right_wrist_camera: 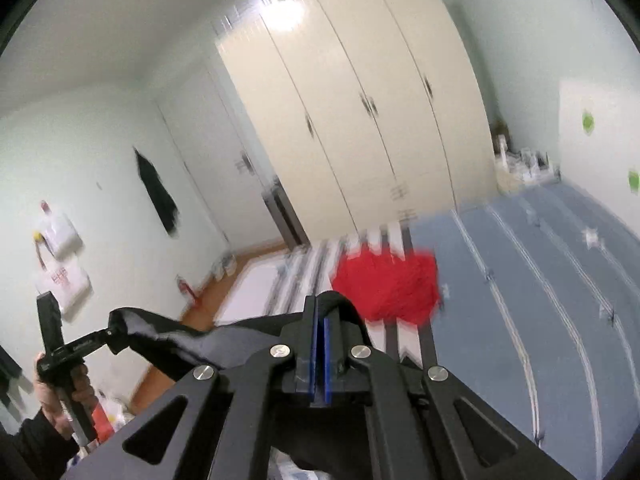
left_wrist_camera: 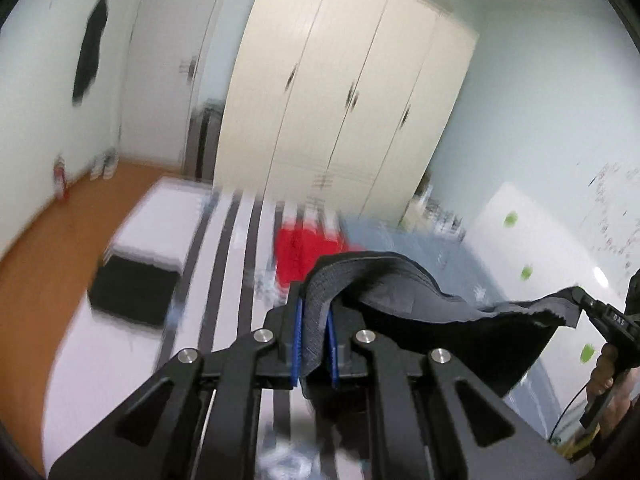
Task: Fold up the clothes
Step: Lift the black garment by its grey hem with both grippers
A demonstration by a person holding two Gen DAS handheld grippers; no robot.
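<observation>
The left gripper (left_wrist_camera: 315, 336) has its blue-padded fingers (left_wrist_camera: 297, 344) clamped on a dark garment (left_wrist_camera: 404, 296) bunched between them. The right gripper (right_wrist_camera: 320, 344) pinches the same cloth's other end between nearly meeting fingers (right_wrist_camera: 327, 356), both raised.
</observation>
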